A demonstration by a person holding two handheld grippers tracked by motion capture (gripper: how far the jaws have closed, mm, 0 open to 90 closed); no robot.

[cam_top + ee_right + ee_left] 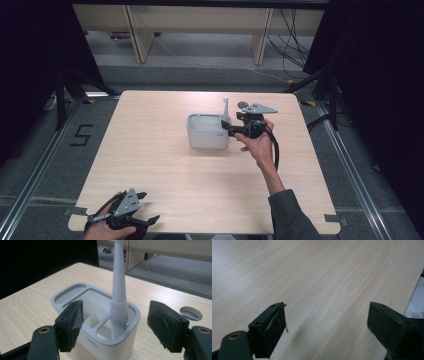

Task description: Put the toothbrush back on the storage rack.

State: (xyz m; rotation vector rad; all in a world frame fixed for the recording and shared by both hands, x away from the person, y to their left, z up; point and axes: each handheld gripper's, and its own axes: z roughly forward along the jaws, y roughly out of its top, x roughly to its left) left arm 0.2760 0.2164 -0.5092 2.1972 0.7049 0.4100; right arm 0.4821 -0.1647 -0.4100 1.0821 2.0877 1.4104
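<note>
Pale wood tabletop [165, 175] lies bare under the left gripper [131, 212], jaws wide and empty at the near corner. Farther off, the right gripper [231, 126], jaws also wide, faces the white holder [206, 135], where an electric toothbrush [119, 297] stands upright directly ahead.

1. In the high view, overhead light is falling evenly on the counter [165, 165], while the surroundings to left and right are sinking into near-black.
2. The white holder [207, 131] is casting a soft, faint shadow toward the near side.
3. In the left gripper view, a pale sheen is washing across the wood grain, and the tongs [327, 327] are looking dark and slightly soft.
4. In the right gripper view, the toothbrush [119, 297] is showing sharp, while the far floor is blurring.
</note>
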